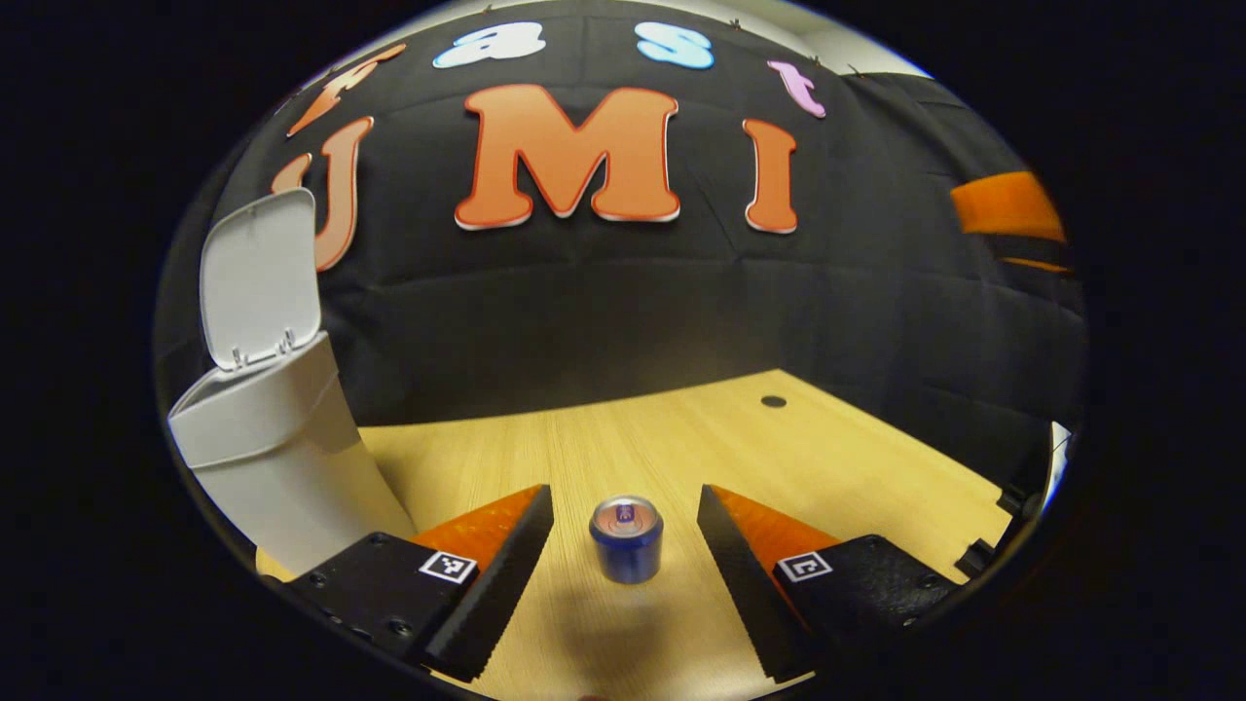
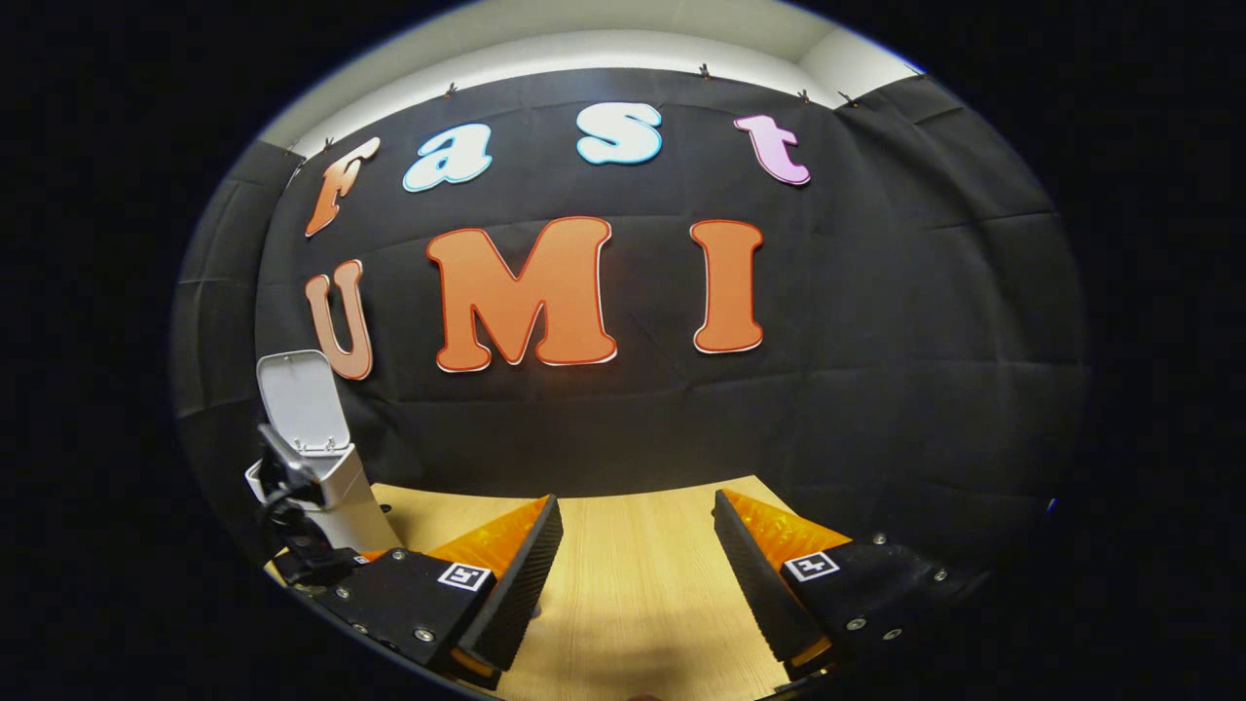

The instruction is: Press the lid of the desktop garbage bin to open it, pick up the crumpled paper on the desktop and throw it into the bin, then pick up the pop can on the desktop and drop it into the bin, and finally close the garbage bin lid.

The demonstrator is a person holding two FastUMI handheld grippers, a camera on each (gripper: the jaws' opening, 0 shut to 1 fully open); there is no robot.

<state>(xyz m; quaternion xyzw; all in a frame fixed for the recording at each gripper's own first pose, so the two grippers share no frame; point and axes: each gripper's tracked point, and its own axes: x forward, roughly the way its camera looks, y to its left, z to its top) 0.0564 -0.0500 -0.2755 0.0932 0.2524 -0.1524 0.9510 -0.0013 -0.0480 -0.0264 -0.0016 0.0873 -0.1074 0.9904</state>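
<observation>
Booth with a wooden desk and black cloth walls

A pale wood-grain desk (image 1: 827,458) lies ahead of the tongs, lit warmly from above, with a small dark hole (image 1: 773,401) far right; creased black cloth (image 2: 876,409) hangs behind, a white ceiling strip (image 2: 584,49) above it.

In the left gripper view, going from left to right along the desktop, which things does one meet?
White garbage bin with its lid up → blue pop can, standing upright between the open fingers of the left hand-held gripper → small dark hole in the desktop.
</observation>
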